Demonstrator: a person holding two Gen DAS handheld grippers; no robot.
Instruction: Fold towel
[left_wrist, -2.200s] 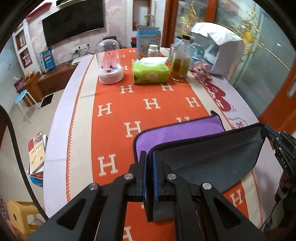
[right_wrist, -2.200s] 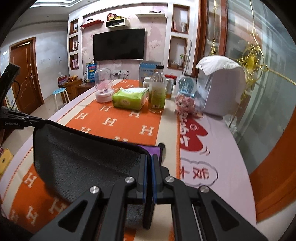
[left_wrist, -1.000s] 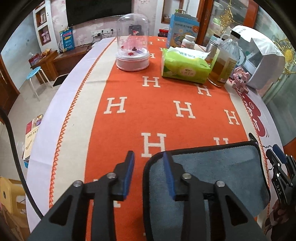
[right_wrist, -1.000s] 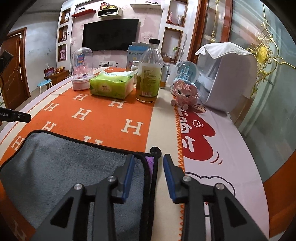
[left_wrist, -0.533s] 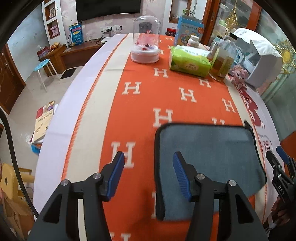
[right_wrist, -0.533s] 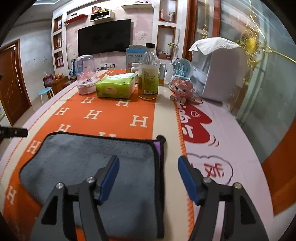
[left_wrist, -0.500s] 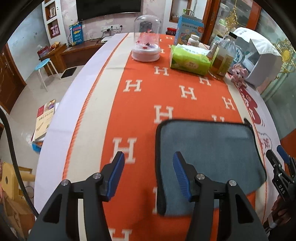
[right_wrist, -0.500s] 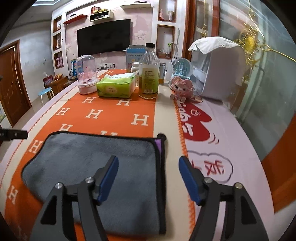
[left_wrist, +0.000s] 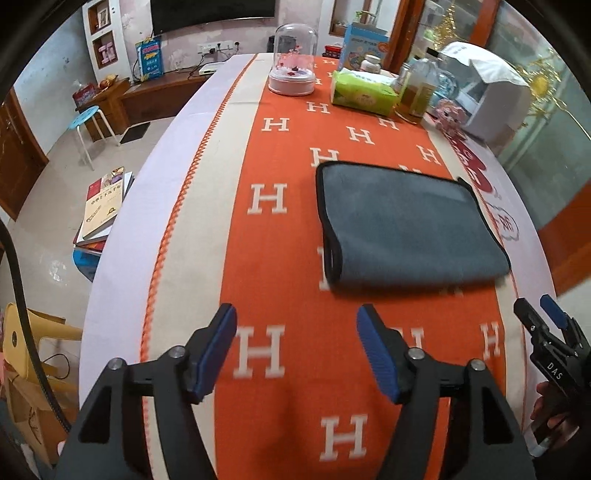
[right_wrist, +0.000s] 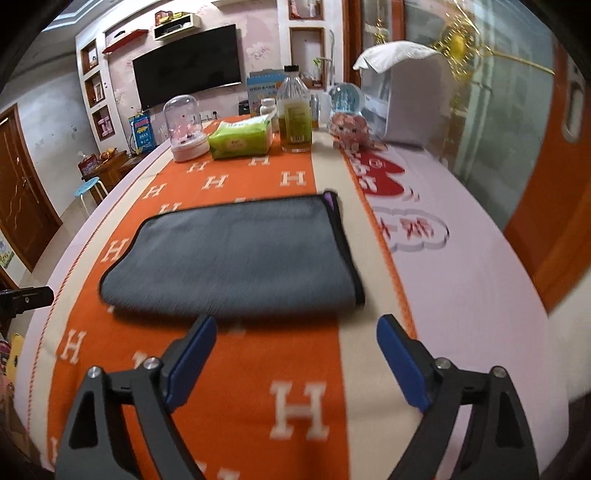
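A grey towel (left_wrist: 406, 225) with a black edge lies folded in half and flat on the orange H-patterned tablecloth; a sliver of its purple side shows at the far right corner (right_wrist: 330, 199). My left gripper (left_wrist: 297, 347) is open and empty, above the cloth short of the towel's near fold. My right gripper (right_wrist: 295, 354) is open and empty, also short of the near fold (right_wrist: 236, 310). The right gripper also shows at the right edge of the left wrist view (left_wrist: 550, 332).
At the table's far end stand a glass dome ornament (left_wrist: 293, 62), a green tissue pack (left_wrist: 364, 92), an oil bottle (right_wrist: 294, 114), a pink toy (right_wrist: 349, 129) and a white appliance (right_wrist: 413, 96). Books (left_wrist: 103, 206) and a blue stool (left_wrist: 86, 122) are on the floor left.
Both grippers laid the held towel edge over the far half, opened, and drew back toward the near table edge. The towel now lies folded with its grey side up.
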